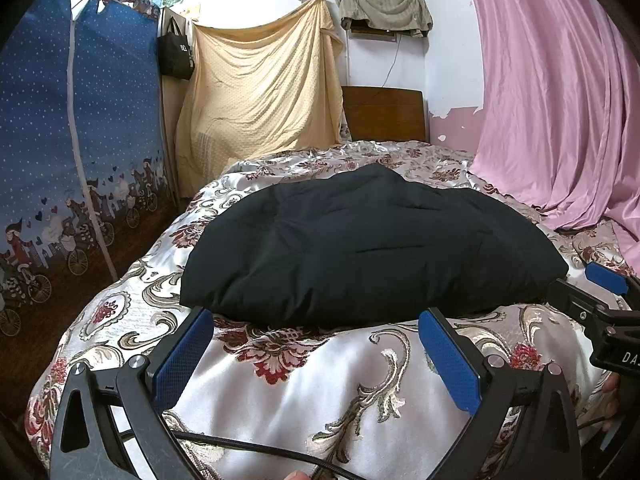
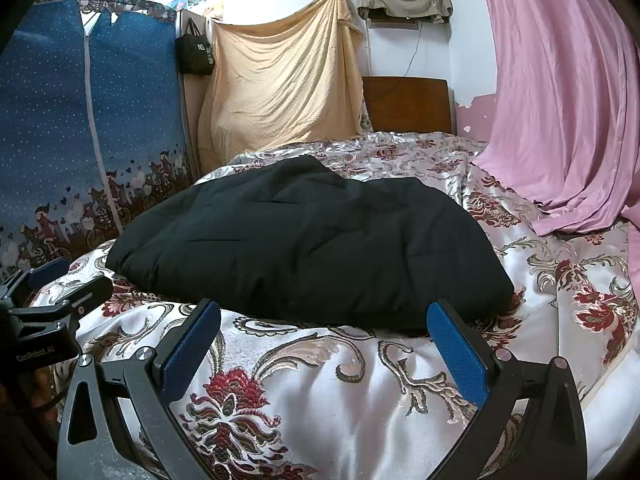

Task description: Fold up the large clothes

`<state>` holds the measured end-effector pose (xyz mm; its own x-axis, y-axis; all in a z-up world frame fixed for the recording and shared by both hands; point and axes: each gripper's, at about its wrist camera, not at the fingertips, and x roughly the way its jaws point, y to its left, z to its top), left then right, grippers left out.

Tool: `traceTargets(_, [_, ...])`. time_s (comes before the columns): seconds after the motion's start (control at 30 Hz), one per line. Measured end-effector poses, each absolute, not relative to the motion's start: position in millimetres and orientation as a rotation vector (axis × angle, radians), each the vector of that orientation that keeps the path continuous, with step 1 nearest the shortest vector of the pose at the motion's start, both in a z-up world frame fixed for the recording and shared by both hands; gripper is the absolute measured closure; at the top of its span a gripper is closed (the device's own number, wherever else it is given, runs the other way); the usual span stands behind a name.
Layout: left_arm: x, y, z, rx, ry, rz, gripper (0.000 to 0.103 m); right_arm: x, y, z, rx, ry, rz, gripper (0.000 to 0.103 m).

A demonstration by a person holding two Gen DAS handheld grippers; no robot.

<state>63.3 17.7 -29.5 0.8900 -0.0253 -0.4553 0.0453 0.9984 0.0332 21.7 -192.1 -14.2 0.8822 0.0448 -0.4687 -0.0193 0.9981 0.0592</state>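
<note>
- Left gripper (image 1: 316, 322) hovering at the bottom of the left view, jaws spread wide, blue pads (image 1: 184, 360) holding nothing, tips just short of the garment's near edge.
- Right gripper (image 2: 323, 316) hovering likewise at the bottom of the right view, jaws wide apart, nothing between the pads (image 2: 458, 350).
- Each gripper showing in the other's view: the right one poking in at the right edge of the left view, the left one at the left edge of the right view.
- Cable (image 1: 248, 446) trailing across the lower part of the left view.
- Black garment (image 1: 360, 248) lying folded into a puffy bundle on the floral bedspread (image 1: 320, 392), mid-frame in both views, touching neither gripper.
- Headboard (image 1: 384, 114) standing beyond the bed, upper centre.
- Yellow sheet (image 1: 260, 88) hanging left of the headboard, black bag (image 1: 176, 56) beside it.
- Blue wardrobe (image 1: 80, 140) filling the left side; pink curtain (image 1: 552, 100) draping down the right.
</note>
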Motion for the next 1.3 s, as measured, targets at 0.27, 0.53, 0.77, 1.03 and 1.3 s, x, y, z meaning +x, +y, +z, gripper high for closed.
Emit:
traceTargets(0.27, [63.6, 18.5, -29.5, 0.045, 0.472, -0.039, 0.000, 21.9, -192.7, -13.7, 0.054, 0.490, 0.033, 0.001])
traceTargets(0.53, [63.2, 18.8, -29.0, 0.048, 0.465, -0.036, 0.000, 22.2, -193.4, -13.5, 0.054, 0.489, 0.034, 0.001])
traceTargets(0.77, [63.1, 20.6, -26.9, 0.049, 0.462, -0.036, 0.000, 22.3, -193.6, -13.4, 0.055, 0.490, 0.034, 0.001])
traceTargets(1.03, [63.0, 21.5, -26.0, 0.050, 0.460, -0.036, 0.000, 21.9, -193.5, -13.9, 0.056, 0.490, 0.034, 0.001])
traceTargets(1.3, [62.4, 20.5, -26.7, 0.049, 0.460, -0.035, 0.000, 21.9, -193.4, -13.8, 0.057, 0.489, 0.034, 0.001])
